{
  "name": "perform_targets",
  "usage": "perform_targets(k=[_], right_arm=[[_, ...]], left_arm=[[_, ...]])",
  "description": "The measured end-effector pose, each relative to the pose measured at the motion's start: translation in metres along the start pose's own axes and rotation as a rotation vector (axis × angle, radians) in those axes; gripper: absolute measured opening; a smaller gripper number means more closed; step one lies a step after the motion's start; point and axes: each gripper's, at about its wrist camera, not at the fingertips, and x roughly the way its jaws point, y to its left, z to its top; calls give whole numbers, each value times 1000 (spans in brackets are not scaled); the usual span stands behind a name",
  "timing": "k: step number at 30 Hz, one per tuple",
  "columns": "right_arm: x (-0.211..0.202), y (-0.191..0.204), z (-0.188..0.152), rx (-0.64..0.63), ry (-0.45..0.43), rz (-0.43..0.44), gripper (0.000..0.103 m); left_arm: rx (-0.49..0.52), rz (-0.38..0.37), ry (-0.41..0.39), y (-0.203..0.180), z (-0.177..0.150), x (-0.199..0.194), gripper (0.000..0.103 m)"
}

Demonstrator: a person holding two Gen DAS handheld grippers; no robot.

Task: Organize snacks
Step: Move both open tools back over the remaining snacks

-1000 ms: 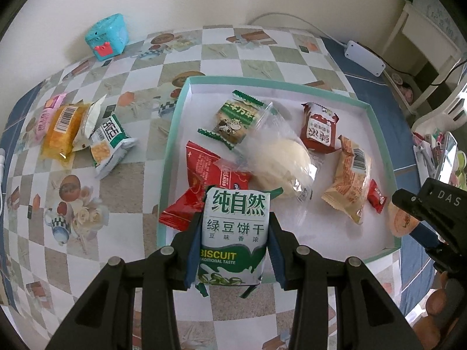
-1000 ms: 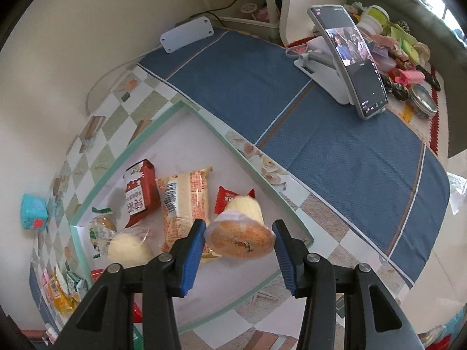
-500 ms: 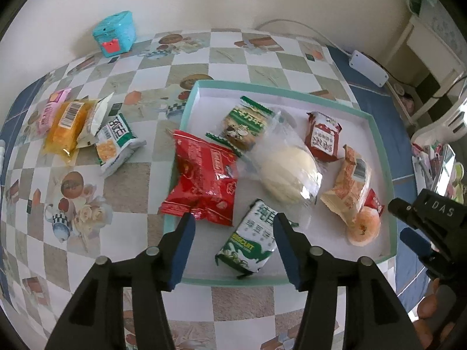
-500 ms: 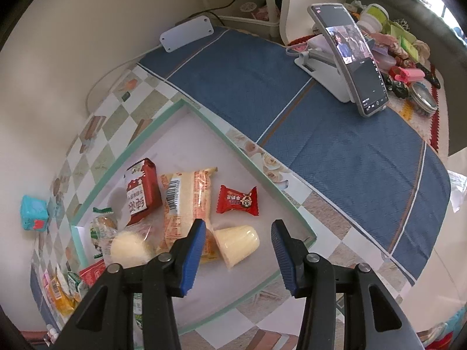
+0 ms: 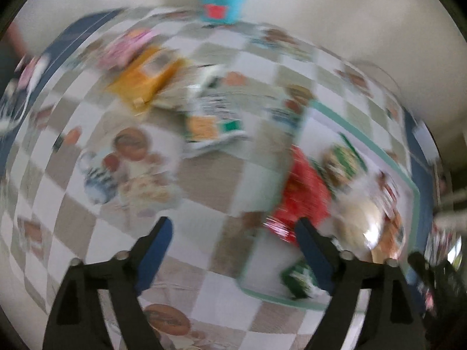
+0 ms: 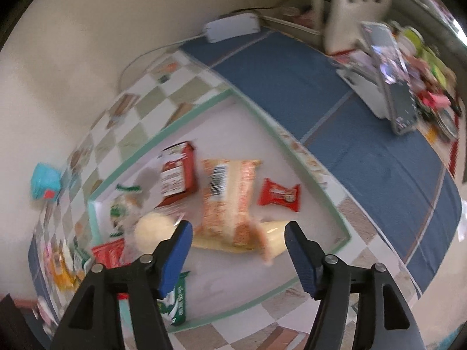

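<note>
Both tongs are opening with nothing between the jaws: left tongs [image 5: 233, 250] over the checkered tabletop [image 5: 210, 213], right tongs [image 6: 238, 250] above the tray [image 6: 335, 213]. Next, probably, fetching the loose green-and-white snack packet [image 5: 213, 122] still outside the tray

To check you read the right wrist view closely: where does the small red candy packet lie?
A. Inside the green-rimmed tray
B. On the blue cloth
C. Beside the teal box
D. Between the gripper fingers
A: the small red candy packet lies on the white floor of the green-rimmed tray, right of the orange wrapper.
</note>
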Motion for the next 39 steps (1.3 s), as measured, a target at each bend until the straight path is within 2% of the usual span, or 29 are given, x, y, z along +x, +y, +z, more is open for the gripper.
perform_targets(k=[7,11,14,16,20,22,25,33,39], right_arm=[[-6,44,-14,-148,-18,32,83],[-9,64,-24,-203,-22,48,84],[-10,79,-34,-249,-21,62,90],[-9,87,-39,-276,-21,65,95],[-11,107,-53,-337,-26,80,97],[-12,116,-59,-367,-28,89,102],[-11,130,-70,-397,-15,107,103],[-9,169,-98,-499,6,159,103],[-1,187,-110,-555,24,154,103]], left_arm=[[-194,36,-13,61,17,0,91],[-272,65,-17,93,24,1,92],[-345,88,-28,122,27,-1,93],[-407,96,-36,141,27,-4,93],[-499,98,-38,172,26,-6,94],[-533,108,-38,187,26,-8,95],[-594,115,-44,205,23,-12,98],[-650,153,-65,235,20,-20,98],[-598,199,-77,234,32,-17,98]])
